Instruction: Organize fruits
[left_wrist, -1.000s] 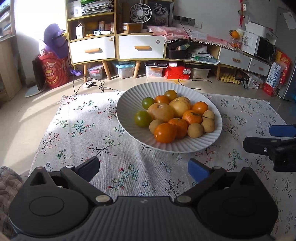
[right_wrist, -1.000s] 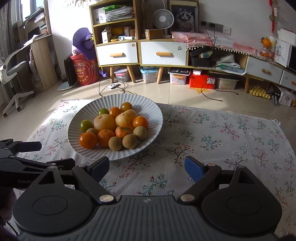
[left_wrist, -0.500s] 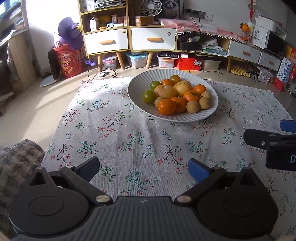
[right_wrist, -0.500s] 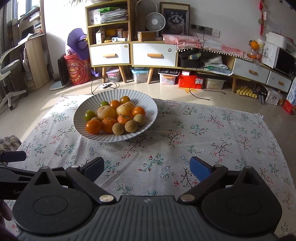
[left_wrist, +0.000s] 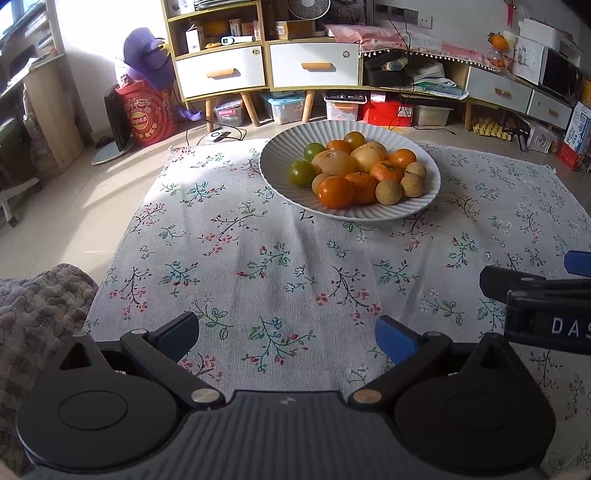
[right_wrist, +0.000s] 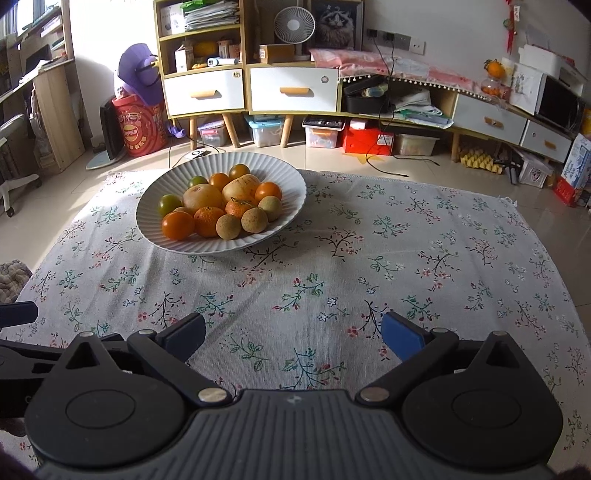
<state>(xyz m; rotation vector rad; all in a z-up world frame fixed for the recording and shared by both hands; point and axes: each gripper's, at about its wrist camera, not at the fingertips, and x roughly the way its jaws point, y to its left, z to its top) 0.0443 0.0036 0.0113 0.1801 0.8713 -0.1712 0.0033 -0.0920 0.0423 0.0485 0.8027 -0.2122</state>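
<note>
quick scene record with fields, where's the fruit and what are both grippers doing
surface: floral cloth on the floor
container: white ribbed plate on the cloth
fruit: all piled in the plate; oranges, green fruits, pale brown round fruits, two large yellowish fruits
left gripper: jaws open, empty, above the cloth, short of the plate
right gripper: jaws open, empty, above the cloth, short of the plate

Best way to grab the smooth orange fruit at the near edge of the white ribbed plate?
Grip the smooth orange fruit across its round middle, coming from above and from the near side. Its front faces bare plate rim, but other fruit presses against its back and right, so set the fingers front-to-back, left gripper open.
</note>
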